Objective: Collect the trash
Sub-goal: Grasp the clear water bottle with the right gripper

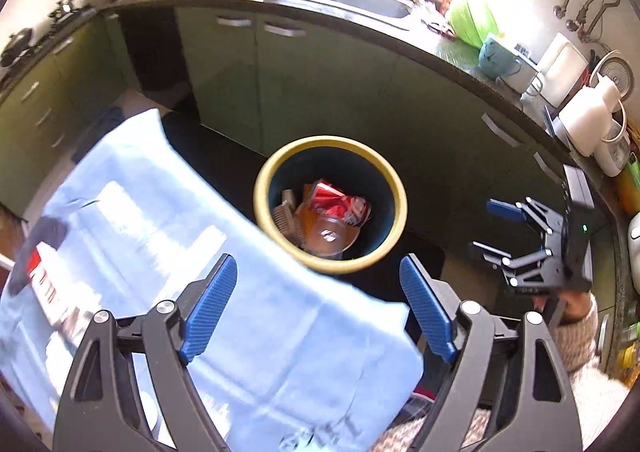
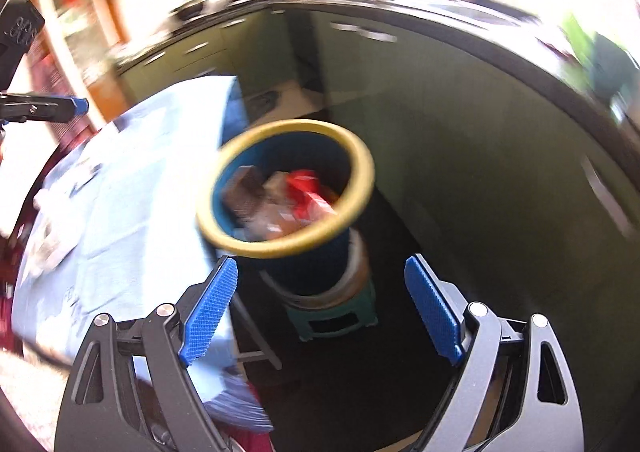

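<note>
Yellow-rimmed blue bin [image 1: 396, 188] beside the blue-clothed table [image 1: 224, 292], holding red wrapper [image 1: 340, 204] and other trash; left gripper [image 1: 318, 306] and right gripper [image 2: 320, 308] wide open, empty; risk: blurred, swinging approach could knock the stool-perched bin over.

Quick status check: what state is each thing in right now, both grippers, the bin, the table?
Left gripper: open, holding nothing.
Right gripper: open, holding nothing.
Trash bin: upright, no lid, partly filled.
Red wrapper: crumpled, inside the bin.
Stool: upright, under the bin.
Table cloth: spread over the table, with small items at its far left, too blurred to name.
Cabinet doors: shut.
</note>
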